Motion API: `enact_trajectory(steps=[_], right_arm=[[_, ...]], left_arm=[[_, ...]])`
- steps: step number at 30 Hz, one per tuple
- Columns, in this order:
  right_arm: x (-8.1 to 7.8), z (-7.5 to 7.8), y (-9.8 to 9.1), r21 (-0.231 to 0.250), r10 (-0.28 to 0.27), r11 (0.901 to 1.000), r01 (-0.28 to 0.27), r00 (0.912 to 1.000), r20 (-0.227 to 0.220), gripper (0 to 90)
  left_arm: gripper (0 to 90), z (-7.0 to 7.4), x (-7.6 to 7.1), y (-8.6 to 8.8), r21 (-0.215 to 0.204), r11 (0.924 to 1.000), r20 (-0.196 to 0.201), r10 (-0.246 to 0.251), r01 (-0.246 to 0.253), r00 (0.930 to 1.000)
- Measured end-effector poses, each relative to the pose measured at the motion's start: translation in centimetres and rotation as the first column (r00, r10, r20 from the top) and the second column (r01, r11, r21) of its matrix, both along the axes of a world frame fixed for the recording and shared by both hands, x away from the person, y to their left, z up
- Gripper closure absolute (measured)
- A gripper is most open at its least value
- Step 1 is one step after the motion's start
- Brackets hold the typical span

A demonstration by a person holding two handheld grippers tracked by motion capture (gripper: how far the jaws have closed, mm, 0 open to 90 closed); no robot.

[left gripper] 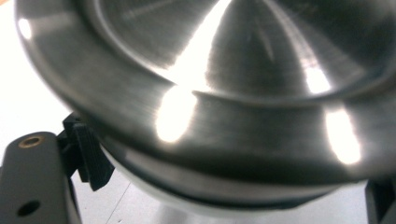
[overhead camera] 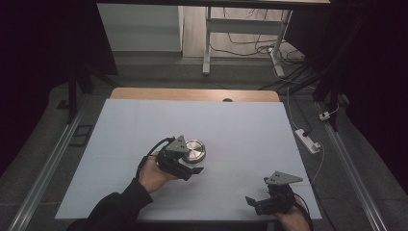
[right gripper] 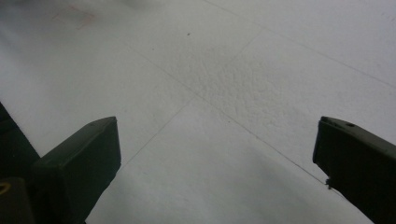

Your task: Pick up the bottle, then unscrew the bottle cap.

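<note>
A round brushed-steel container (overhead camera: 196,150) with a dished top stands left of the middle of the white table cover (overhead camera: 240,130). My left gripper (overhead camera: 188,160) reaches it from the near left, with a jaw on each side of its rim. In the left gripper view the steel container (left gripper: 224,93) looms very close, the left pad (left gripper: 91,158) pressed against its lower edge and my left gripper (left gripper: 233,184) closed around it. My right gripper (overhead camera: 257,203) rests near the table's front right edge. It is open over bare cover, nothing between the jaws of the right gripper (right gripper: 215,158).
A wooden strip (overhead camera: 192,94) of tabletop shows beyond the white cover. A power strip (overhead camera: 308,140) and cables lie on the floor to the right. Desk legs (overhead camera: 207,43) stand behind the table. Dark frame rails run along both sides.
</note>
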State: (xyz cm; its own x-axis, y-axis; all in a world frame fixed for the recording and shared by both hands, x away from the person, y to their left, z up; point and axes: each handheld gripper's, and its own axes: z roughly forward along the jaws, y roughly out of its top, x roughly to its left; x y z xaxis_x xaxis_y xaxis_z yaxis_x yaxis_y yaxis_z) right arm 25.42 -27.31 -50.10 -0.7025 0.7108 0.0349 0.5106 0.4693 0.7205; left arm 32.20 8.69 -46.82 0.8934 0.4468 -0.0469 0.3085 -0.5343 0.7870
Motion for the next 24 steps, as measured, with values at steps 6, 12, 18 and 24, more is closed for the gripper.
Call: enact_trajectory(steps=[6,12,18,24], right_arm=[[0.0,0.4,0.1,0.023,-0.012,0.9997,0.012,0.9999,0.008,0.0],[-0.1,0.9,0.5,0.047,0.005,0.9989,-0.005,0.9999,0.013,0.0],[0.0,1.0,0.6,0.056,0.009,0.9984,-0.010,0.9999,0.012,0.0],[0.1,1.2,0.9,0.063,0.017,0.9978,-0.019,0.9996,0.022,0.0]], left_arm=[[15.2,-0.1,0.0,0.1,-0.007,1.0000,-0.010,-0.001,0.001,0.9999],[15.2,-0.2,-0.1,0.1,-0.002,1.0000,-0.013,-0.004,0.004,0.9999],[15.2,-0.2,-0.2,0.0,-0.004,1.0000,-0.014,-0.007,0.007,0.9999],[15.2,-0.2,-0.2,0.0,-0.001,0.9998,-0.011,-0.021,0.021,0.9997]])
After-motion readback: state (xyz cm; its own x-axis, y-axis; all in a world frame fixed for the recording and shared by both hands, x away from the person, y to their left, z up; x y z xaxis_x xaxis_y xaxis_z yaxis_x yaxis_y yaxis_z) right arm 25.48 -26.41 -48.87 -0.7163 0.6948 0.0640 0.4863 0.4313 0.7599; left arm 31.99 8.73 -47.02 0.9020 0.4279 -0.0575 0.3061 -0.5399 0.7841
